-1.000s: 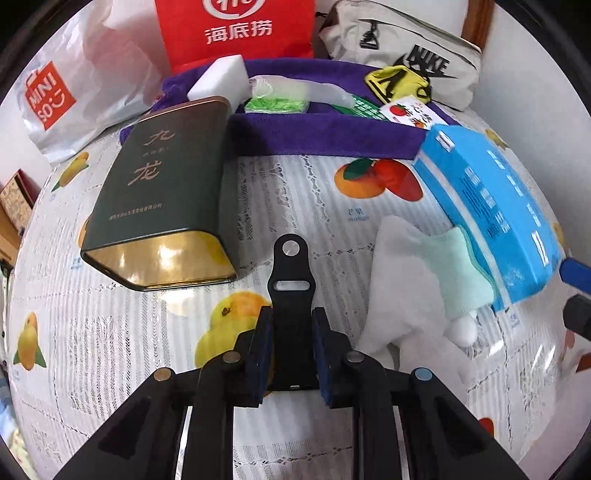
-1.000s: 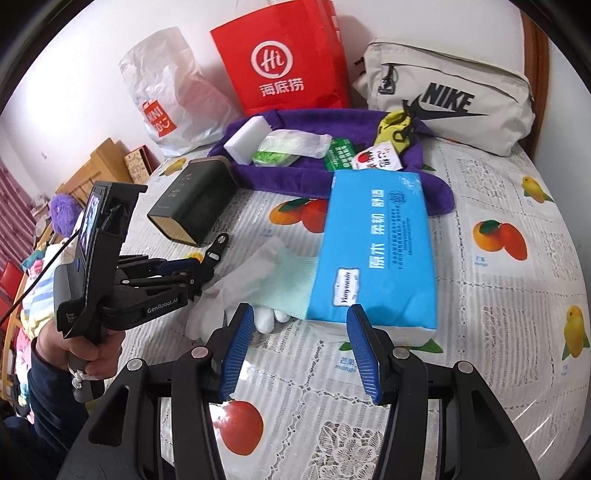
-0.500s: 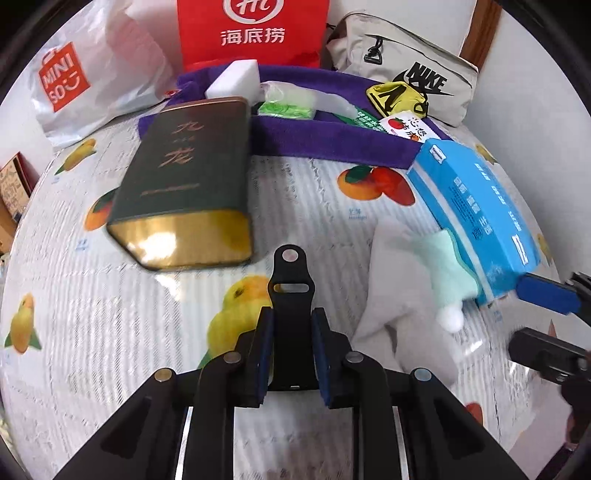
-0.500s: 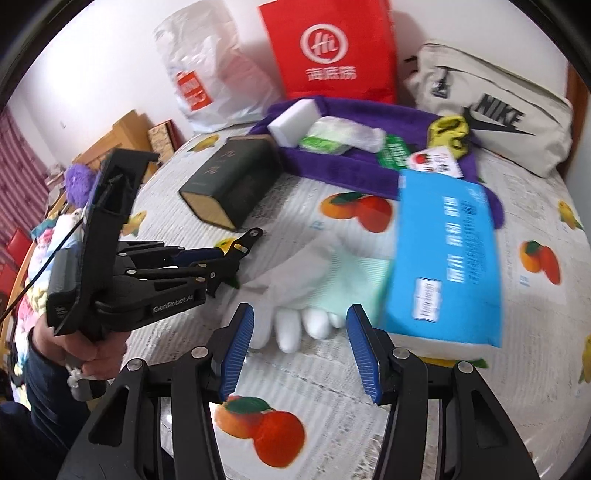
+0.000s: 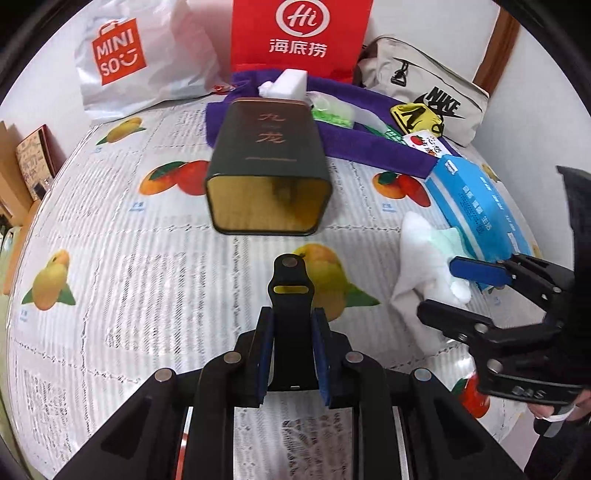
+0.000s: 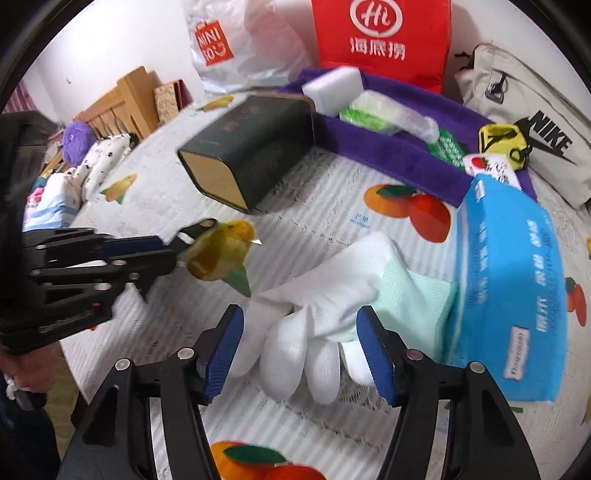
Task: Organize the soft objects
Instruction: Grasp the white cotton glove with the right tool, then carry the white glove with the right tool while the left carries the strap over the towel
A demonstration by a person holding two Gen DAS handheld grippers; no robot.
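Glove (image 6: 325, 306) flat on table (image 6: 332, 229), right hand-held gripper (image 6: 300, 347) opening, pads astride its fingers, untouched, lined up to pinch; left hand-held gripper (image 5: 291, 354) pinching black strap (image 5: 290, 295).

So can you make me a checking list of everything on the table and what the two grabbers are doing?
Surface: fruit-print tablecloth, covering the table.
Job's things: white glove lying flat, its mint cuff against the blue tissue pack.
Clutter: dark tin on its side; purple towel carrying a white sponge and small packets; red bag, white shopping bag and grey pouch at the back.
Grippers: left gripper shut on a black strap; right gripper opening, its fingers either side of the glove, not pressing it.
Cables: nothing seen.
Surroundings: wooden furniture, white wall.
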